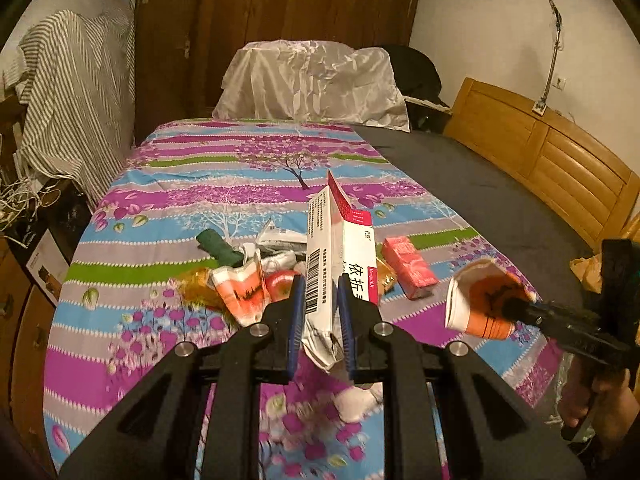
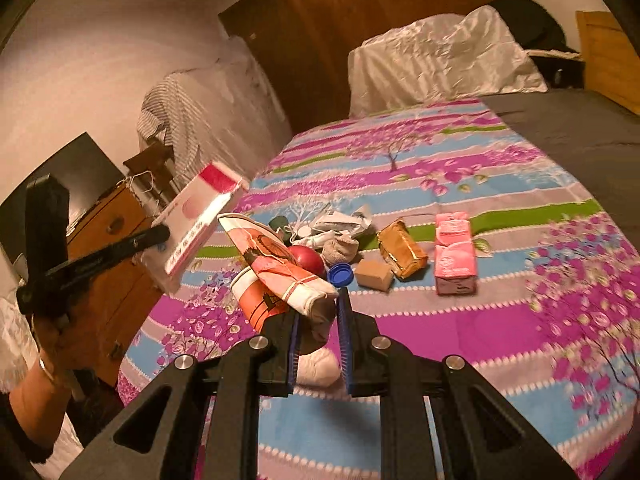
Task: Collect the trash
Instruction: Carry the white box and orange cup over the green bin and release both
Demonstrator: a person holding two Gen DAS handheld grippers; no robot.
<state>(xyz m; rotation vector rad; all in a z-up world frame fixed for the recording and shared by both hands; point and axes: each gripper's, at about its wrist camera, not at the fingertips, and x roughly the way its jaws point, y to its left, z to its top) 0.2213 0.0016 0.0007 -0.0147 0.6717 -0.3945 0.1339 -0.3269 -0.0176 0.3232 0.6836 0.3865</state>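
Observation:
My left gripper [image 1: 322, 288] is shut on a white and pink medicine box [image 1: 340, 248], which stands up between the blue pads above the flowered bedspread [image 1: 168, 200]. In the right wrist view the same box [image 2: 200, 220] hangs at the left in the left gripper [image 2: 160, 236]. My right gripper [image 2: 320, 308] is shut on a crushed orange and white paper cup [image 2: 280, 264], also lifted off the bed; the cup [image 1: 484, 300] shows at the right in the left wrist view. A second crushed cup [image 2: 256, 300] lies on the bed below it.
On the bedspread lie a pink tissue pack [image 2: 456, 256], a gold wrapper [image 2: 402, 252], a small brown box [image 2: 374, 274], a blue cap [image 2: 341, 274], a red round thing [image 2: 308, 260], crumpled paper [image 1: 280, 236] and a white wad [image 2: 316, 366]. A wooden dresser [image 2: 116, 248] stands left, a headboard [image 1: 540, 152] right.

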